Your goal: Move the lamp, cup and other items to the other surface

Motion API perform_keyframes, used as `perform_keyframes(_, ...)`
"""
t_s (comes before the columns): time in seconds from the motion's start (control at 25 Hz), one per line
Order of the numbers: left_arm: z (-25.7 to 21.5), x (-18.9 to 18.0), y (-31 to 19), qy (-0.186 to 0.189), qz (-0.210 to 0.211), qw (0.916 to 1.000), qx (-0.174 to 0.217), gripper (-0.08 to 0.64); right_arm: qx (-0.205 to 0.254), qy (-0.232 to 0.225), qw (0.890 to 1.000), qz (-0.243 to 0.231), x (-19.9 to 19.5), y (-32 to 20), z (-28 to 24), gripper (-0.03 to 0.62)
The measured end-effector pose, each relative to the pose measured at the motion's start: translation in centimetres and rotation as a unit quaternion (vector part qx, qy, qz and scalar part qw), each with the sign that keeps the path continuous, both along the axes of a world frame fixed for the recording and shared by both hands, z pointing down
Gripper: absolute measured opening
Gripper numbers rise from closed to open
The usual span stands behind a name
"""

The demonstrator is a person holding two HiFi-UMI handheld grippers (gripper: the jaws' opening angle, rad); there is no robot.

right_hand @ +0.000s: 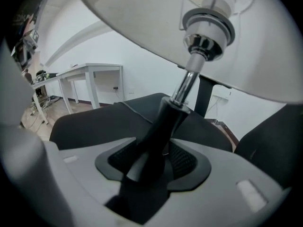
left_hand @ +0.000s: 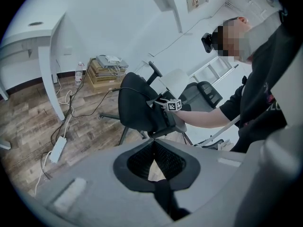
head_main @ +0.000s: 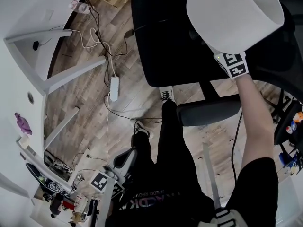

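Lamp [head_main: 234,13] sits over the chair [head_main: 161,41] for setting down: our right gripper [right_hand: 154,150] gapes, seemingly slack round its stem [right_hand: 165,117], our left gripper [left_hand: 154,162] pinched together, empty.

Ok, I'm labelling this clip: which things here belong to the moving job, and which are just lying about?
Job: lamp; black chair beneath it, possibly the receiving surface.
Lying about: power strip, floor cables, water bottle, purple item on the white desk.
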State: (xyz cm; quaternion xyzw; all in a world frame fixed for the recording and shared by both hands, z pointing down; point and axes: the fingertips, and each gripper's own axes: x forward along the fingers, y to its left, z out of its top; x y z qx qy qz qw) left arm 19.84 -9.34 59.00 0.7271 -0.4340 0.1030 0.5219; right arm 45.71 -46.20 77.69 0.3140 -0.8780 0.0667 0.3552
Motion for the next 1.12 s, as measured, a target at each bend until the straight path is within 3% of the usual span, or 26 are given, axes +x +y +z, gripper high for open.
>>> perform_keyframes(0.32, 0.2, 0.3, 0.2, 0.008, 0.014, 0.9999, -0.003, 0.003, -0.026, 0.068, 0.997, -0.005, 3.7, 3.1, 2.6, 0.095)
perform_keyframes(0.6, 0.4, 0.4, -0.4, 0.010, 0.013, 0.9998, 0.006, 0.003, -0.063, 0.098, 0.993, 0.033, 7.5, 5.1, 5.0, 0.089)
perform_keyframes(0.8, 0.0, 0.3, -0.5, 0.011, 0.013, 0.9998, 0.011, 0.003, -0.070, 0.094, 0.992, 0.043, 7.7, 5.7, 4.6, 0.085)
perform_keyframes(0.92, -0.4, 0.4, -0.8, 0.013, 0.010, 0.9997, 0.020, 0.003, -0.069, 0.098, 0.992, 0.042, 8.0, 6.1, 3.8, 0.064)
perform_keyframes(1.0, -0.7, 0.3, -0.6, 0.014, 0.010, 0.9997, 0.016, 0.003, -0.073, 0.104, 0.991, 0.046, 8.6, 6.5, 3.1, 0.009)
perform_keyframes(1.12, -1.2, 0.4, -0.4, 0.016, 0.006, 0.9998, 0.015, 0.003, -0.075, 0.118, 0.988, 0.058, 10.2, 6.4, 2.0, 0.002)
